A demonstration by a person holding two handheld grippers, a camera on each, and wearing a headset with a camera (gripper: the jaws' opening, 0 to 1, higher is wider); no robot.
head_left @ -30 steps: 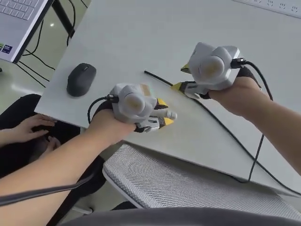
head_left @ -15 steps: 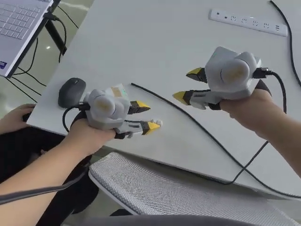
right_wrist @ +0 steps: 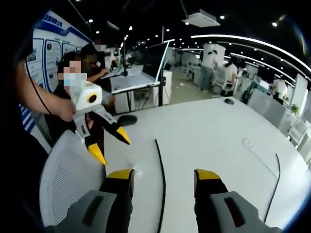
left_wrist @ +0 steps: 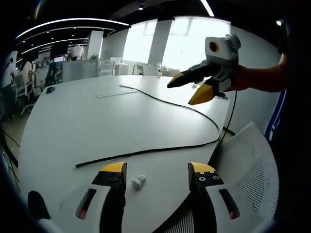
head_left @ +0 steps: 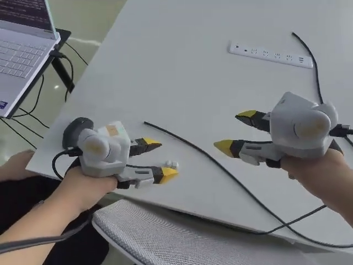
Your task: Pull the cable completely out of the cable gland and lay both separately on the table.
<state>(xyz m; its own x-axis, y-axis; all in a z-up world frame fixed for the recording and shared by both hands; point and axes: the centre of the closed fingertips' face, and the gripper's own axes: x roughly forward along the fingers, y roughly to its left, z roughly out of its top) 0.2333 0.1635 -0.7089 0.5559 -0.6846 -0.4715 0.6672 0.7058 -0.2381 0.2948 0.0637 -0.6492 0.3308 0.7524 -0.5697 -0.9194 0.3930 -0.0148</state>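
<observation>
Your thin black cable (head_left: 220,165) lies on the white tabletop (head_left: 182,72). The small white plastic cable gland (head_left: 171,164) sits apart, near the cable's free end. Left tongs (head_left: 165,159) gape released there; right tongs (head_left: 227,130) gape released near the cable's middle.
</observation>
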